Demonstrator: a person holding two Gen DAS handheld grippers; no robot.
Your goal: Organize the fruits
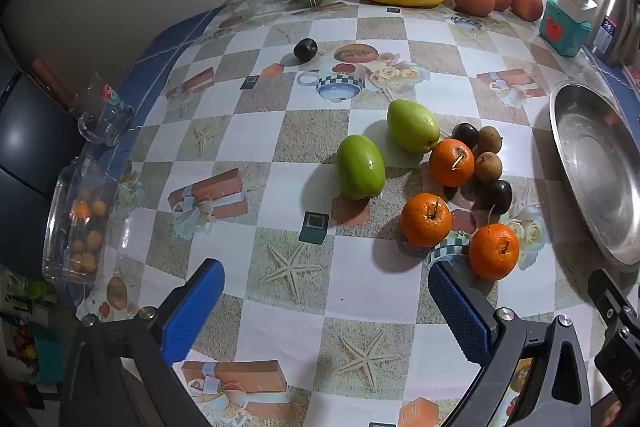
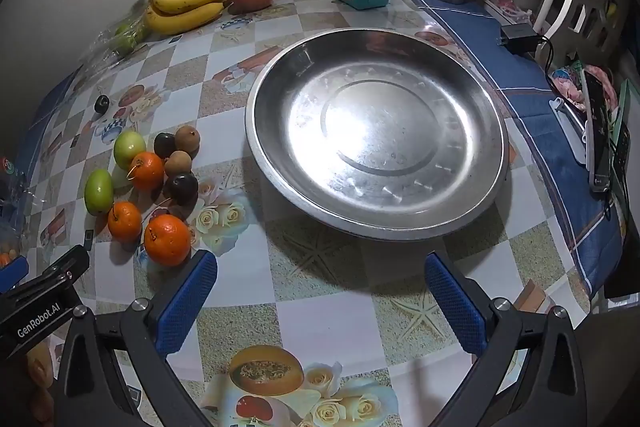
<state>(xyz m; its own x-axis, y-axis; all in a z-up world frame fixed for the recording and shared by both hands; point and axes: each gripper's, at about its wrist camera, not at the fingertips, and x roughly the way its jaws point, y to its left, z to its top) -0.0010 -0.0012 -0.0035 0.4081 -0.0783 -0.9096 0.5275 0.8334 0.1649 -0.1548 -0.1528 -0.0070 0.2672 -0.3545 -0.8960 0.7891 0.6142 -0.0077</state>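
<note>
- Left wrist view: the left gripper (image 1: 326, 301) hangs over the tabletop (image 1: 280, 155), jaws spread wide and empty. The nearest orange (image 1: 493, 251) sits just ahead of the right-hand jaw; the green fruit (image 1: 360, 167), long axis running away from the jaws, lies farther ahead.
- Right wrist view: the right gripper (image 2: 320, 293), likewise wide and empty, faces the steel basin (image 2: 374, 131) dead ahead. The fruit cluster lies off its left jaw, probably nearer the left gripper.

Bare tablecloth (image 1: 280, 147) lies open across the centre and lower left of the left wrist view. A tight cluster of oranges (image 1: 426, 220), green fruits (image 1: 360, 167) and dark plums (image 1: 498, 195) crowds centre-right, just beside the steel pan (image 2: 376, 131), whose inside is clear.
</note>
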